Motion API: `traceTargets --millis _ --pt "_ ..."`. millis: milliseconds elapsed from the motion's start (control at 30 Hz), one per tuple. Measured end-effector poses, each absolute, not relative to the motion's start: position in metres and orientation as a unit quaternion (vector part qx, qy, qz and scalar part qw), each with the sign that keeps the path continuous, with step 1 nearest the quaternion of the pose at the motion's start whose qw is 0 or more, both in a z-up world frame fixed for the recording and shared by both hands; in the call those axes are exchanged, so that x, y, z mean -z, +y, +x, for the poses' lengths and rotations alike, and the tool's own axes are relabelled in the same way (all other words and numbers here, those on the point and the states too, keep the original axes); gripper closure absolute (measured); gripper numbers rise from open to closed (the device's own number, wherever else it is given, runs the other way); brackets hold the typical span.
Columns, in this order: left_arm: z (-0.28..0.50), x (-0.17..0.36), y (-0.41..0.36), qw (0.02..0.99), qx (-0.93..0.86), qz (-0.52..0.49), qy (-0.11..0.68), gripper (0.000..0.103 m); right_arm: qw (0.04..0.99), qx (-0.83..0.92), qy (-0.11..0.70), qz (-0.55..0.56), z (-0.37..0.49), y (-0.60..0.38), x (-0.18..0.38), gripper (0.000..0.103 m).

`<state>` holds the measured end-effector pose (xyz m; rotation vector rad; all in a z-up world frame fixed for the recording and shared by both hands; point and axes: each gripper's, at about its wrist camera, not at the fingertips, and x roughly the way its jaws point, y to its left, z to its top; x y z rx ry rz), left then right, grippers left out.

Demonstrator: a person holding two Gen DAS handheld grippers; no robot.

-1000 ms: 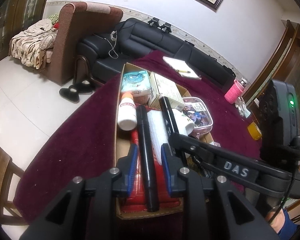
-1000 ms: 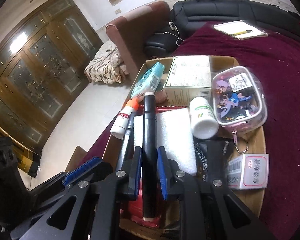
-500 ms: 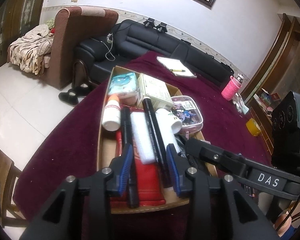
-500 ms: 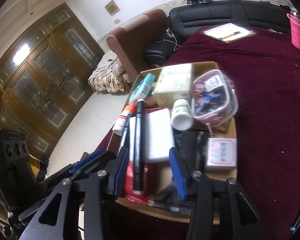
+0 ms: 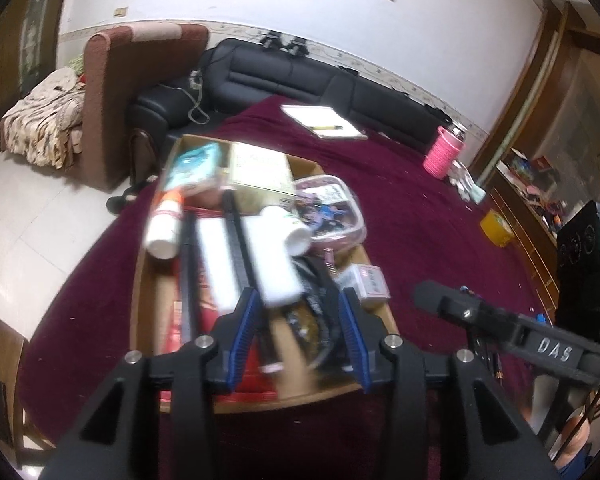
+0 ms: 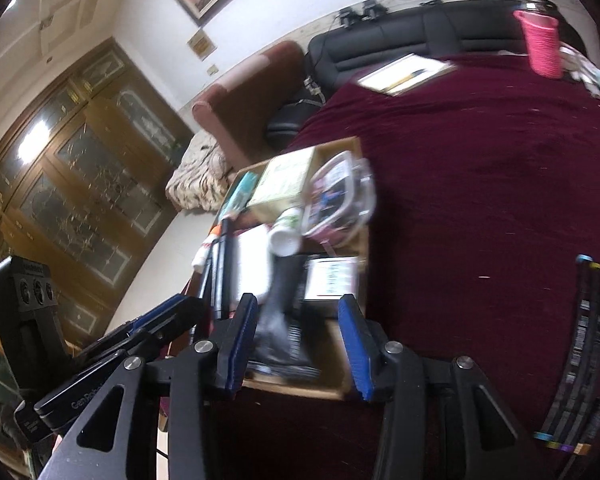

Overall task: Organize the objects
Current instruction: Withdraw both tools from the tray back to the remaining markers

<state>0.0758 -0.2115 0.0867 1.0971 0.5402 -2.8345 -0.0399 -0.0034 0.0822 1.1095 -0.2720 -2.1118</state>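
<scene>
Left gripper [image 5: 298, 330] and right gripper [image 6: 298, 332] — jaws apart, above cardboard box [image 5: 142, 272]

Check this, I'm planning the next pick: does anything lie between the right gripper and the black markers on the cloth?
Nothing visible. The open right gripper hangs over the cardboard box; the markers lie to its right with only bare maroon cloth between.

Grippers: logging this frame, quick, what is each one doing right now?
Left gripper: open, holding nothing, above the cardboard box.
Right gripper: open, holding nothing.
</scene>
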Motion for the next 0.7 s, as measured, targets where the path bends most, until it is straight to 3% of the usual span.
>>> traceTargets --millis 367,700 --pt "0.052 -0.084 -0.145 -0.030 0.913 0.383 0.135 0.061 0.284 0.846 -0.163 0.421 -0.050 0.106 -0.083 0.055" --pt "0.020 -0.058 -0.041 -0.138 0.882 0.440 0.092 0.061 0.195 0.851 -0.212 0.440 -0.051 0.206 -0.046 0.056"
